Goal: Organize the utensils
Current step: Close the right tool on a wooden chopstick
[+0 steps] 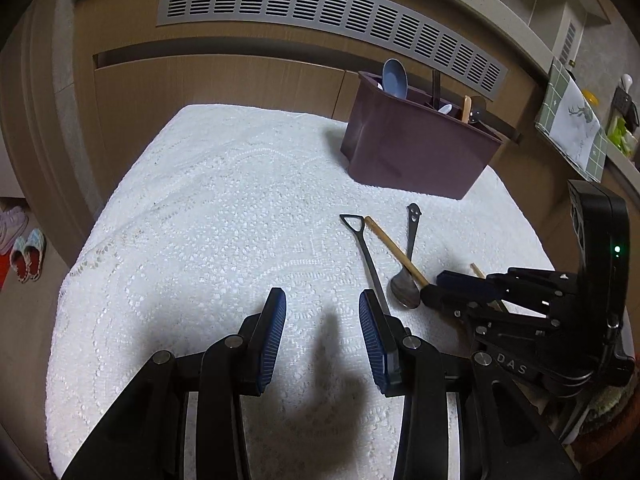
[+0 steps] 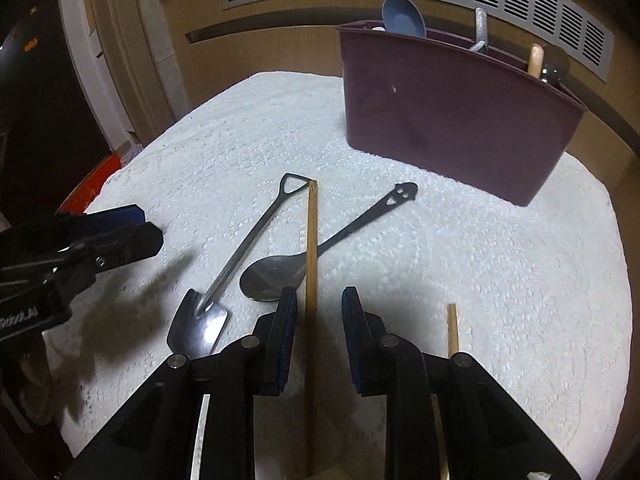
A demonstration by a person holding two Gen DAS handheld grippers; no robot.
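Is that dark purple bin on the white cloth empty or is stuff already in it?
Not empty. The purple bin holds a blue spoon, a wooden handle and metal utensils poking above its rim.

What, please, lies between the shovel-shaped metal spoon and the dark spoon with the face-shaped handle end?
A wooden chopstick lies between them, crossing the face-handled spoon's bowl; the shovel-shaped spoon lies beside it. The right wrist view shows this best.

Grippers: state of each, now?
Left gripper: open, empty.
Right gripper: open, astride a chopstick, pads not yet on it.

Two loose spoons [image 2: 280, 236], two chopsticks [image 2: 311, 264], one caddy [image 2: 452, 120].
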